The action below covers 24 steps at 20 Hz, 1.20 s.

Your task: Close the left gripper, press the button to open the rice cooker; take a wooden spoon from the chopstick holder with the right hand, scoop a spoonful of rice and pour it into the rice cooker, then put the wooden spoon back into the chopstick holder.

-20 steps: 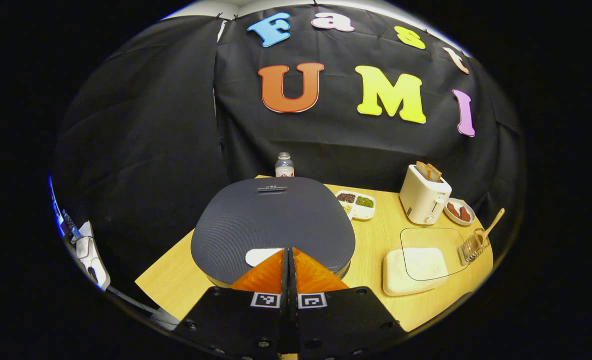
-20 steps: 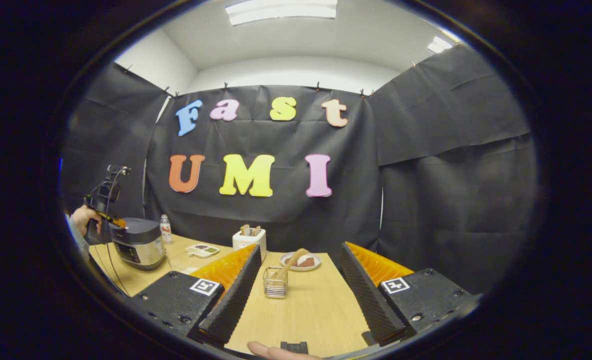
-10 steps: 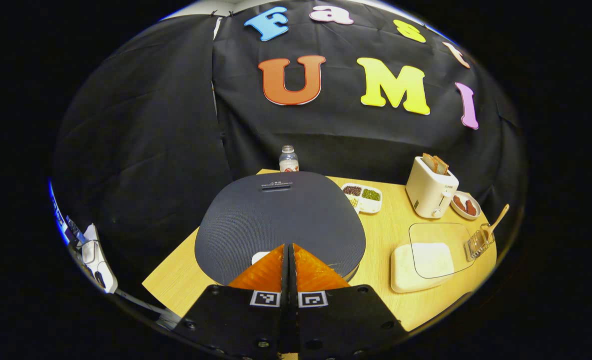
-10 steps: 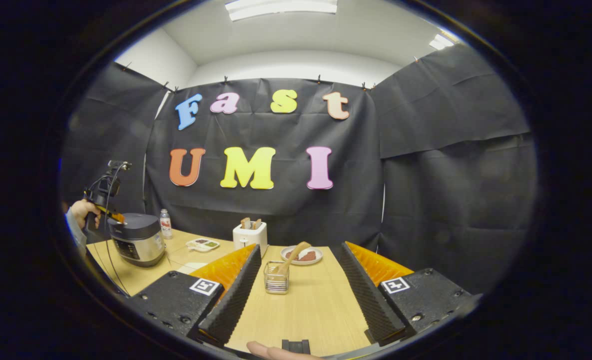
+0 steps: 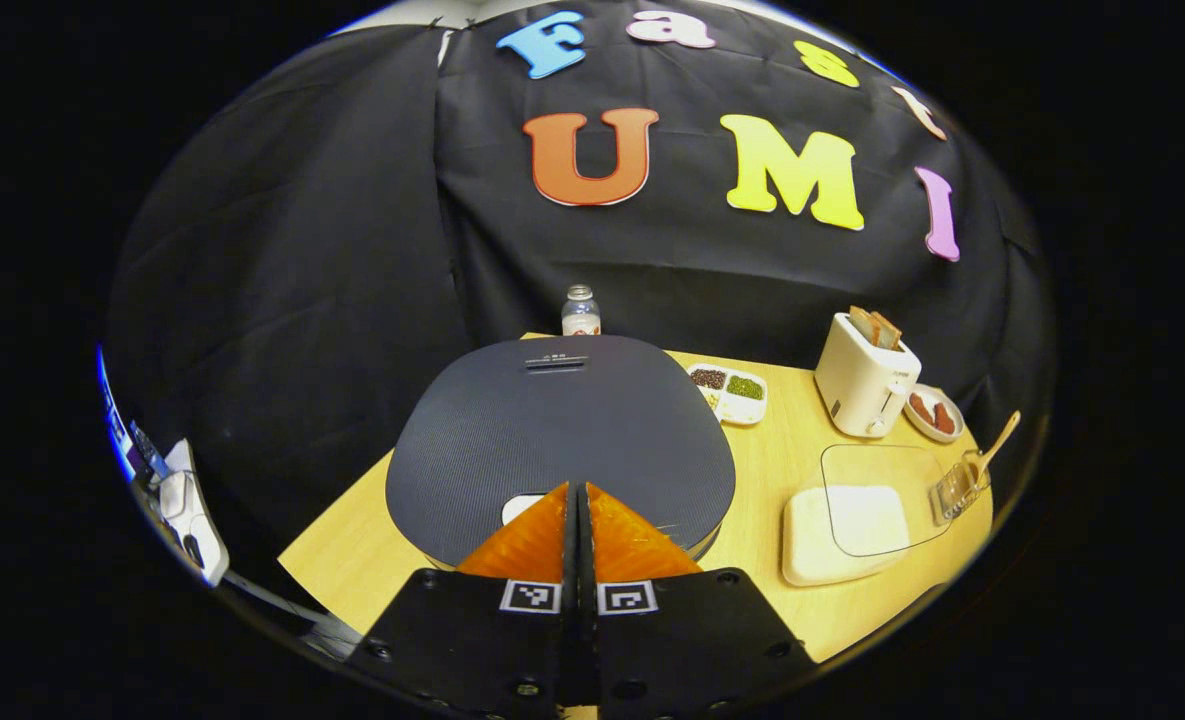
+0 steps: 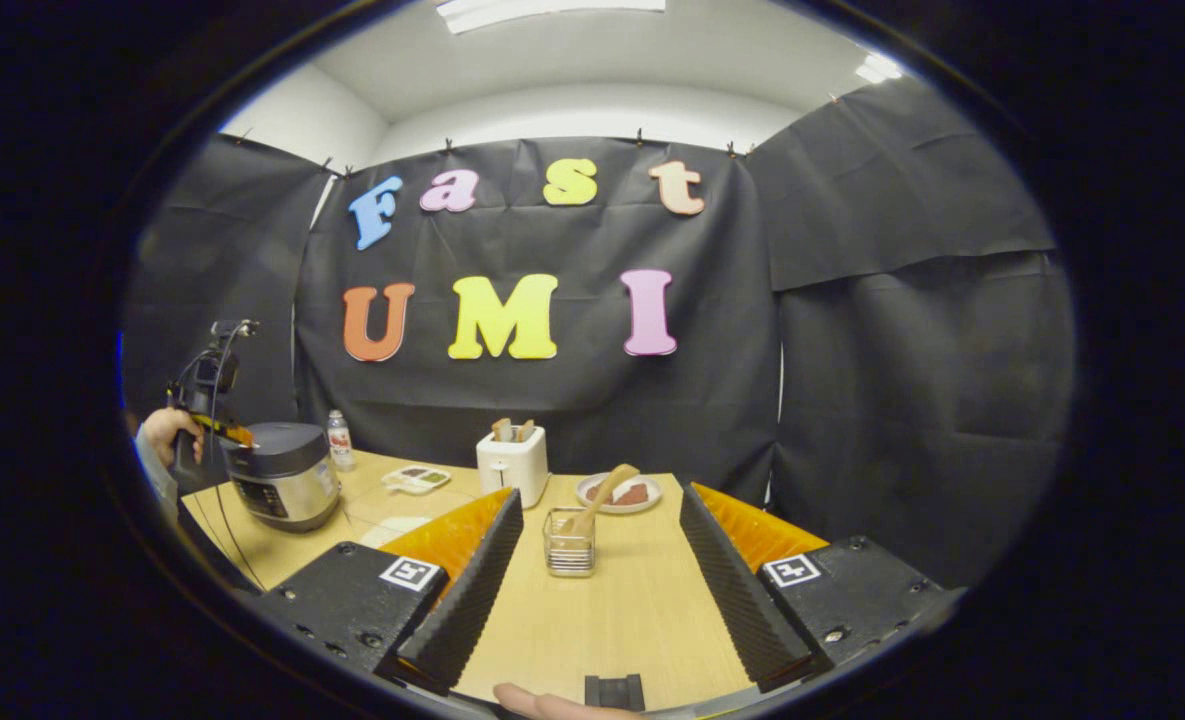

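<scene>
We are holding the left tongs (image 5: 578, 500) fully closed, fingers pressed together with nothing between them, tips sitting over the pale button (image 5: 520, 507) at the near edge of the cooker (image 5: 560, 440) lid; we cannot tell whether they are touching it. The lid is lying shut.

We are holding the right tongs (image 6: 600, 540) wide open and empty above the tabletop (image 6: 592, 620). The holder (image 6: 568, 542) is standing between and beyond the two fingers, apart from both, with the spoon (image 6: 600, 494) leaning in it, handle tilting up to the right.

The rice box (image 5: 832, 520), under a clear lid, is sitting just beside the holder. A toaster (image 6: 512, 462), plate (image 6: 619, 492), divided dish (image 5: 732, 392) and bottle (image 5: 580, 312) are standing farther back.
</scene>
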Available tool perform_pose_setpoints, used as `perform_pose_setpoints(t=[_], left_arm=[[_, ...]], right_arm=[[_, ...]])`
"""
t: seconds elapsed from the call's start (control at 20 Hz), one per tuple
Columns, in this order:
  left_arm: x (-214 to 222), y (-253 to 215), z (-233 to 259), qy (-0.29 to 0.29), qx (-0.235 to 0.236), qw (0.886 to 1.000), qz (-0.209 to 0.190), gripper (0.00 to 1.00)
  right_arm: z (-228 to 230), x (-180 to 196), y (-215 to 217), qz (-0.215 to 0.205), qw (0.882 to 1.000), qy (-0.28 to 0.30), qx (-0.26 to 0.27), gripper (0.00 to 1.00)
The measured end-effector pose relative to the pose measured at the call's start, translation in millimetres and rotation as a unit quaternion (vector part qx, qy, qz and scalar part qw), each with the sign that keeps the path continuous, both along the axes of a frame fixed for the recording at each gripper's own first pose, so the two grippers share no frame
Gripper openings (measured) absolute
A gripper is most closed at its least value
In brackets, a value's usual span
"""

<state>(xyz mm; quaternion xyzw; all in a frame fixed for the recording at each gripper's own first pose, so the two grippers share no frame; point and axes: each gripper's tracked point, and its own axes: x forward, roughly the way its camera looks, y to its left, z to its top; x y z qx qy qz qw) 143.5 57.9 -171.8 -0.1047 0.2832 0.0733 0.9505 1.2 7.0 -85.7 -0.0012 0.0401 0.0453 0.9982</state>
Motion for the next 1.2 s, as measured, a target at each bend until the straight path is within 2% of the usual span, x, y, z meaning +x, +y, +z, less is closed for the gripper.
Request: perform_pose_setpoints(t=[0.05, 0.1, 0.2, 0.25, 0.3, 0.4, 0.45, 0.5, 0.75, 0.95, 1.0, 1.2], left_arm=[[-4, -1, 2, -0.003, -0.016, 1.0, -0.001, 0.0], [-9, -5, 5, -0.008, -0.032, 0.999, -0.007, 0.0], [-7, -13, 26, -0.057, -0.047, 0.997, -0.016, 0.05], [-7, -15, 42, -0.089, -0.042, 0.995, -0.017, 0.24], [-15, -13, 62, -0.122, -0.022, 0.992, -0.01, 0.49], [-29, -3, 73, -0.143, 0.036, 0.989, 0.02, 0.99], [-36, -5, 76, -0.152, 0.059, 0.987, 0.017, 0.94], [-47, -11, 82, -0.162, 0.069, 0.984, 0.01, 0.94], [-89, -43, 98, -0.212, 0.047, 0.976, -0.022, 0.95], [-119, -54, 108, -0.236, 0.046, 0.97, -0.04, 0.95], [-126, -53, 111, -0.241, 0.048, 0.969, -0.042, 0.95], [-158, -62, 121, -0.268, 0.046, 0.961, -0.05, 0.95]], right_arm=[[-3, 0, -1, 0.001, 1.0, 0.005, -0.001, 0.96], [-6, 1, -3, 0.001, 1.0, 0.009, -0.002, 0.96], [-12, 5, -10, -0.003, 1.0, 0.015, -0.007, 0.96], [-16, 8, -13, -0.009, 1.0, 0.019, -0.011, 0.96], [-20, 13, -17, -0.02, 0.999, 0.024, -0.013, 0.96], [-24, 27, -18, -0.035, 0.999, 0.028, -0.007, 0.96], [-31, 33, -16, -0.038, 0.999, 0.033, -0.003, 1.0], [-37, 41, -13, -0.037, 0.999, 0.038, -0.002, 0.96], [-61, 84, -3, -0.025, 0.998, 0.055, 0.003, 1.0], [-81, 126, 12, 0.005, 0.997, 0.067, 0.039, 1.0], [-83, 139, 17, 0.014, 0.997, 0.064, 0.05, 0.96], [-95, 194, 26, 0.019, 0.993, 0.062, 0.097, 1.0]])
